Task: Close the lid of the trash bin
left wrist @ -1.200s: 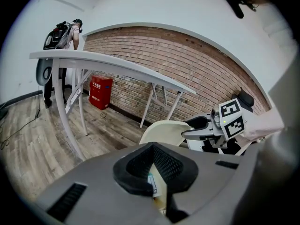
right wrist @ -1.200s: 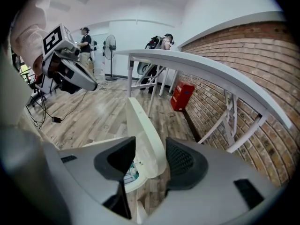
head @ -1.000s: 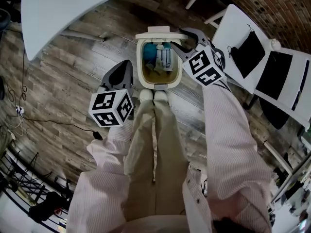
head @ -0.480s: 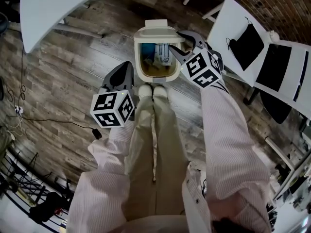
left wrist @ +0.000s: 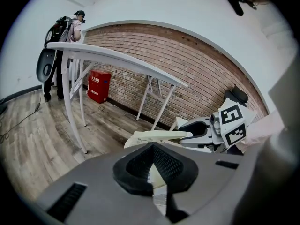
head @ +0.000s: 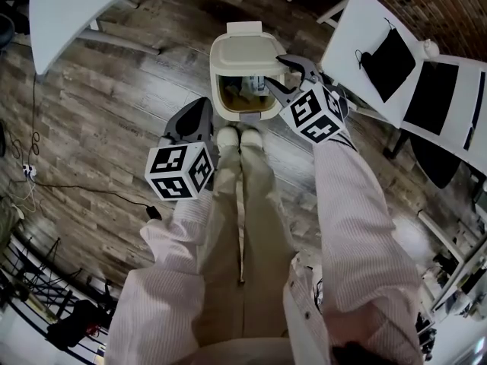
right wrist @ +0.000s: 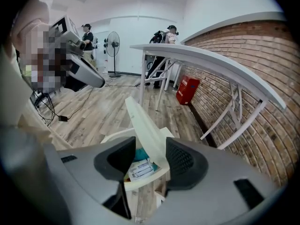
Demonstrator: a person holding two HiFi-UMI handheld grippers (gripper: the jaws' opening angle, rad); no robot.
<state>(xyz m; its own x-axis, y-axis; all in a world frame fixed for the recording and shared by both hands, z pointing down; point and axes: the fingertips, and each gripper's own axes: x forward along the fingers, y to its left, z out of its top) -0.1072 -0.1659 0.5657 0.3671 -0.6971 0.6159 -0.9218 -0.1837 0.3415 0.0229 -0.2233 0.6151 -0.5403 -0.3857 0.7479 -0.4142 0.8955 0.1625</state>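
The cream trash bin (head: 242, 106) stands on the wood floor just beyond the person's shoes (head: 239, 136). Its lid (head: 237, 54) is tilted partway down over the opening, with trash still showing underneath. My right gripper (head: 275, 71) is at the bin's right rim. In the right gripper view it (right wrist: 150, 156) is open and the slanting lid (right wrist: 143, 123) passes between its jaws. A white packet (right wrist: 139, 168) lies inside the bin. My left gripper (head: 202, 103) hovers left of the bin, shut and empty (left wrist: 152, 170), with the lid (left wrist: 157, 136) beyond it.
A white table (head: 68, 6) spans the upper left, its legs (left wrist: 70, 102) close to the bin. A white chair (head: 396, 59) with black items stands at the right. A cable (head: 91, 192) runs across the floor. People stand far off, near a fan (right wrist: 112, 46) and a red box (left wrist: 97, 86).
The lid has swung from upright down toward the bin opening, covering more of the trash. My right gripper has followed it down and leftwards. The left gripper has barely moved.
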